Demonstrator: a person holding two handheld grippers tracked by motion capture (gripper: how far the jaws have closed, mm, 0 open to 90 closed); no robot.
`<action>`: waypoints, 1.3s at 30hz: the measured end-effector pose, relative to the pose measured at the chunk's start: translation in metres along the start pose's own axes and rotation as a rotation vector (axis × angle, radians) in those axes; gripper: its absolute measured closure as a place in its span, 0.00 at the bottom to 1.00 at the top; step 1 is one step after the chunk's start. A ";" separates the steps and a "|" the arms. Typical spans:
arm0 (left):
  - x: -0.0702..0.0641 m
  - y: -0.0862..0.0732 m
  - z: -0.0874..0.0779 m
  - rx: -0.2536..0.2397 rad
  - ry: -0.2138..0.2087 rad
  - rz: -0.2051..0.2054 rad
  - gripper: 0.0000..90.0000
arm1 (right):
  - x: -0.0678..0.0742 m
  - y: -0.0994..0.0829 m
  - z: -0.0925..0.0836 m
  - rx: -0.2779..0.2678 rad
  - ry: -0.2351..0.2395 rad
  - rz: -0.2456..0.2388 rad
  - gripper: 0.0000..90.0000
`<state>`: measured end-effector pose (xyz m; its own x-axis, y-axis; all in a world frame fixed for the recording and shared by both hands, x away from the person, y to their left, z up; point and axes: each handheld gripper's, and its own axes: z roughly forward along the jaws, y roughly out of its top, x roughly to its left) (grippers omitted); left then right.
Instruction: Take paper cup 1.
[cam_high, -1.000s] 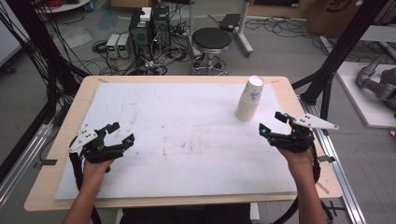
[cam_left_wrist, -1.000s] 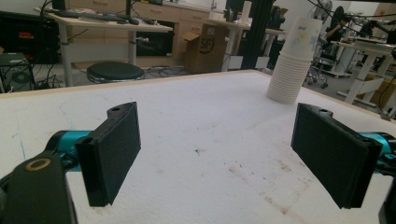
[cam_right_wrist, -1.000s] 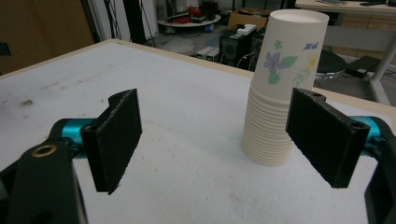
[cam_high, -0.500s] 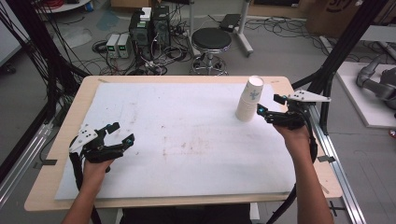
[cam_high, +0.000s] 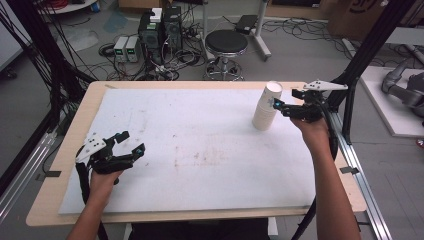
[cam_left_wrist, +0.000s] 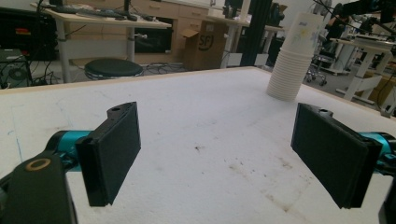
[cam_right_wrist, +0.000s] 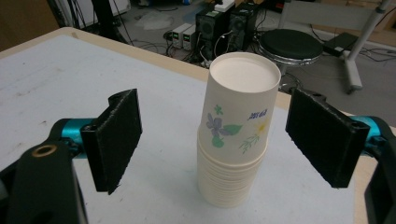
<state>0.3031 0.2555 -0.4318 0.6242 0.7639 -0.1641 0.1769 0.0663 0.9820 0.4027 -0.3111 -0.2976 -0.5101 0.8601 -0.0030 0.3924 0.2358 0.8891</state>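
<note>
The table (cam_high: 65, 150) carries a white mat (cam_high: 190, 150) that stops short of the wooden rim all round — its whole middle lies bare. A stack of paper cups (cam_high: 266, 106), upside down, stands near the far right edge. The right gripper (cam_high: 284, 106) is level with the stack's top, jaws wide, pads clear of it. The left gripper (cam_high: 127, 144), jaws wide and holding nothing, hangs over the near left part, well apart.

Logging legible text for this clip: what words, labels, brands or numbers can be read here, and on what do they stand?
"SF", with further marks unclear: printed on the cardboard box on the floor beyond the table, left gripper view.
Small blue print beside the flowers on the top cup of the stack of paper cups: too blurred to read, right gripper view.
Nothing else legible.
</note>
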 end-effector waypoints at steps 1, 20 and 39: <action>0.000 0.000 0.000 -0.001 0.000 -0.002 0.17 | -0.001 0.001 0.002 -0.002 0.001 -0.006 0.21; 0.003 -0.002 0.002 0.012 0.005 0.003 0.17 | -0.021 0.012 0.051 0.101 -0.046 0.050 0.21; 0.005 -0.004 0.002 0.026 0.007 0.009 0.17 | -0.022 0.007 0.084 0.126 -0.039 0.043 0.30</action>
<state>0.3070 0.2572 -0.4369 0.6204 0.7690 -0.1543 0.1910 0.0427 0.9807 0.4810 -0.2903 -0.3296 -0.4616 0.8870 0.0143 0.5076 0.2509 0.8242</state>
